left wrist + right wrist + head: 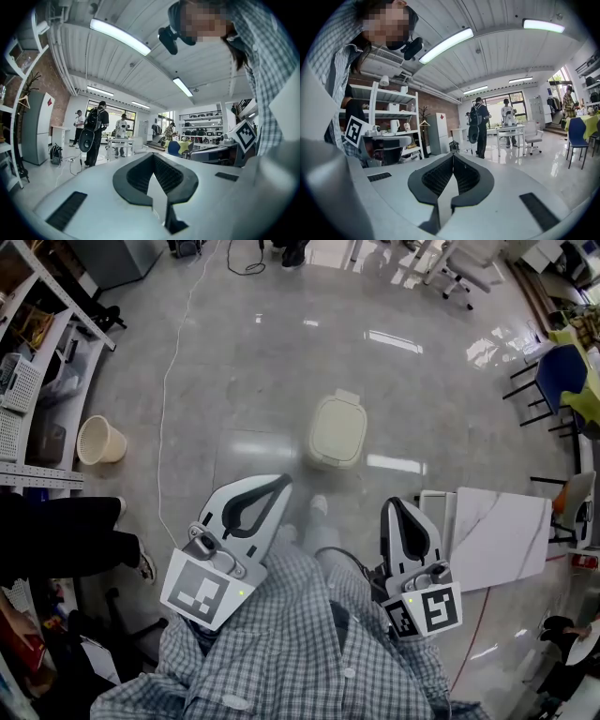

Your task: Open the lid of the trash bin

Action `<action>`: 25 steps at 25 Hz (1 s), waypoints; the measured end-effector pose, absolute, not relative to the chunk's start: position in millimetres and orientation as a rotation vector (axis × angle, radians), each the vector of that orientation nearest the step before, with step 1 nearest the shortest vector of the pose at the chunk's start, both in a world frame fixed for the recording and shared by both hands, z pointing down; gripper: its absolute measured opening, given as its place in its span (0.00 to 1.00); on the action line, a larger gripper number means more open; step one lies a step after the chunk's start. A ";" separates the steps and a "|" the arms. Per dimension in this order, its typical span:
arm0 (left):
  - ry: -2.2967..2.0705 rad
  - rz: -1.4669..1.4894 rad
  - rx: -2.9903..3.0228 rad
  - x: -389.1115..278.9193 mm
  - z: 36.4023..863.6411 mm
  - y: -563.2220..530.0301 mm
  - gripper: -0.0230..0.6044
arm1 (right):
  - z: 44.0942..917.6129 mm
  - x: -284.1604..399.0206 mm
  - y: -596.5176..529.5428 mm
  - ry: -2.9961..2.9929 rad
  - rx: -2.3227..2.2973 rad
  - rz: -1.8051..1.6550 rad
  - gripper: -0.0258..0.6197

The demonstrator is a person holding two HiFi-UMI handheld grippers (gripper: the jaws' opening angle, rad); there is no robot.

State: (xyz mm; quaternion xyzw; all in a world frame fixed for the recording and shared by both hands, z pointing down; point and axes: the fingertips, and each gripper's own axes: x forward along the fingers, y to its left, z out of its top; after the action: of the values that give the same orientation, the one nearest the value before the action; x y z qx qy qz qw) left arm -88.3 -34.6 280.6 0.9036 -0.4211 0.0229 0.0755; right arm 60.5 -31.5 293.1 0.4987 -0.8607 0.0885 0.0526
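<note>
A cream trash bin stands on the grey floor ahead of me, its lid down flat. My left gripper is held close to my checked shirt and points toward the bin from well short of it. Its jaws are shut with nothing between them. To its right my right gripper is also held near my body, shut and empty. The left gripper view looks level across the room past the closed left gripper, and the bin is out of sight there. The right gripper view likewise shows only the closed right gripper and the room.
A woven wastebasket sits at the left by metal shelves. A white cable runs along the floor. A white tabletop is at the right, with blue chairs beyond. A person's dark trouser leg is at my left. People stand far off.
</note>
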 end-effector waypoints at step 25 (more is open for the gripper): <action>-1.227 0.278 2.738 5.2 285.4 -116.5 0.04 | 303.9 124.3 -107.9 -2.662 1.404 0.259 0.07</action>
State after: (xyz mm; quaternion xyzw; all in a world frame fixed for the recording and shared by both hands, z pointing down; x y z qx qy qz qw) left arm 5.2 -116.5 285.4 0.9068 -0.4063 0.0921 0.0642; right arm 124.3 -107.9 303.9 0.4641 -0.8796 0.0857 0.0603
